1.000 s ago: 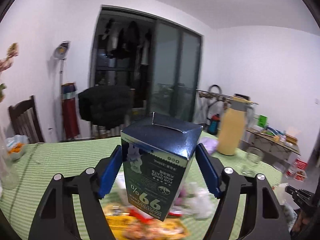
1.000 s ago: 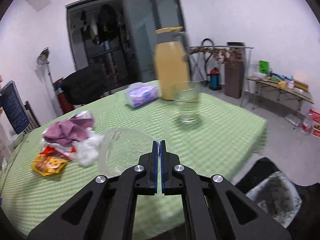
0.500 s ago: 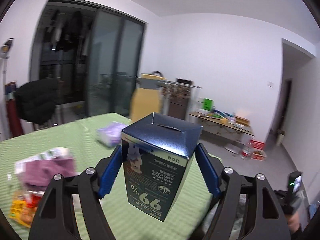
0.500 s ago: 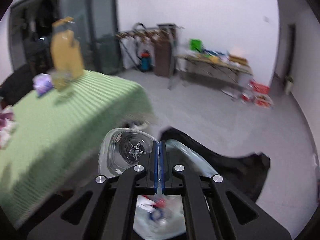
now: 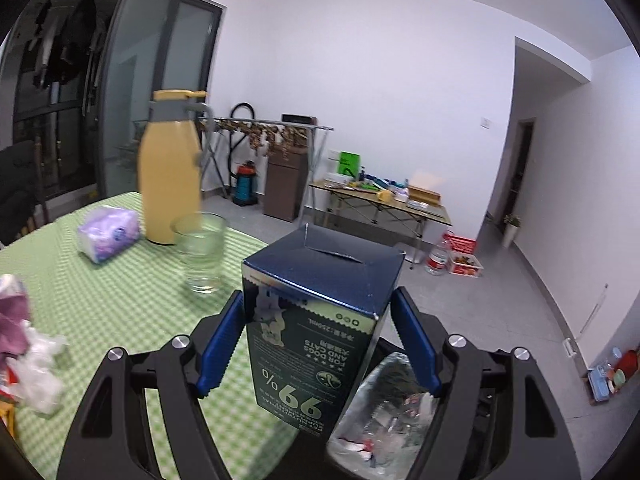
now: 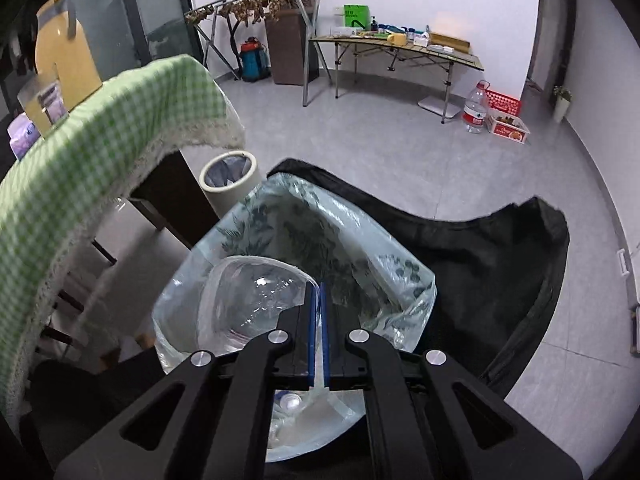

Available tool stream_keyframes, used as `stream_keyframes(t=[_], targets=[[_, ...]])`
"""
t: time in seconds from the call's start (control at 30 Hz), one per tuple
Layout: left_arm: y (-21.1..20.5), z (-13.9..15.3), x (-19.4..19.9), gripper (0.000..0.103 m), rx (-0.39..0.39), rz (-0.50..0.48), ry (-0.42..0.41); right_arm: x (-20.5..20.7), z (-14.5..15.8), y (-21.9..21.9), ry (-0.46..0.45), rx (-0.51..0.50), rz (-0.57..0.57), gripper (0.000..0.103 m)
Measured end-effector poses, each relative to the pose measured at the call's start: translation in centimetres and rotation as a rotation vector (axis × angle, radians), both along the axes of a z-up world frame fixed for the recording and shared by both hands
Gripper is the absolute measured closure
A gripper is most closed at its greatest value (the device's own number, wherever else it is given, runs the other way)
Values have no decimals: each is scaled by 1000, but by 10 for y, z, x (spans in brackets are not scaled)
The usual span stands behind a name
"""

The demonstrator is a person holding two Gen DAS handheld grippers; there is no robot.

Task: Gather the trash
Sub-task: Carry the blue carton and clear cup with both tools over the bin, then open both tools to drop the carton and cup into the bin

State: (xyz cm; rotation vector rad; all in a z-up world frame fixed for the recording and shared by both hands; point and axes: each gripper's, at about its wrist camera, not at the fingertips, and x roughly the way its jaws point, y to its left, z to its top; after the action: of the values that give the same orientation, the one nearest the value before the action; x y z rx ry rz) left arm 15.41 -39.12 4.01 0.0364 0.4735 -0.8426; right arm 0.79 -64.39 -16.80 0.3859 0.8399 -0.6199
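Note:
A dark blue carton with "99%" printed upside down sits between the blue pads of my left gripper, which is shut on its sides. It hangs over the table's right edge, with the clear trash bag below and to the right. In the right wrist view my right gripper is shut on the rim of a clear plastic dome lid. The lid hangs just above the open mouth of the leaf-printed trash bag, which holds some rubbish. More trash lies in a heap at the table's left.
On the green checked tablecloth stand a yellow jug, a drinking glass and a purple tissue pack. A small round bin stands by the table leg. Black fabric surrounds the bag. A folding table stands at the far wall.
Both views have swung right, from the table to the floor and the trash bag. The right gripper has come down over the bag with the lid. The carton stays gripped.

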Motion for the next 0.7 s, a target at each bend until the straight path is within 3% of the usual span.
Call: stream_keyframes(t=[0.13, 0.23, 0.27, 0.3, 0.37, 0.5, 0.7], targets=[[-29, -14, -3, 32, 13, -47, 19, 1, -12, -14, 11, -10, -59, 100], [-49, -24, -7, 32, 25, -80, 33, 2, -14, -26, 7, -71, -147, 96], [-56, -27, -8, 32, 28, -93, 36, 2, -16, -29, 16, -73, -163, 81], [-61, -30, -10, 32, 30, -107, 40, 4, -20, -31, 25, -64, -169, 58], [-75, -40, -15, 32, 41, -135, 45, 0, -21, -33, -2, -50, -187, 44], [-99, -58, -19, 32, 50, -182, 82, -12, -19, -32, -48, -35, -232, 44], [-146, -94, -28, 32, 86, -268, 131, -50, -2, -36, -194, 36, -331, 44]])
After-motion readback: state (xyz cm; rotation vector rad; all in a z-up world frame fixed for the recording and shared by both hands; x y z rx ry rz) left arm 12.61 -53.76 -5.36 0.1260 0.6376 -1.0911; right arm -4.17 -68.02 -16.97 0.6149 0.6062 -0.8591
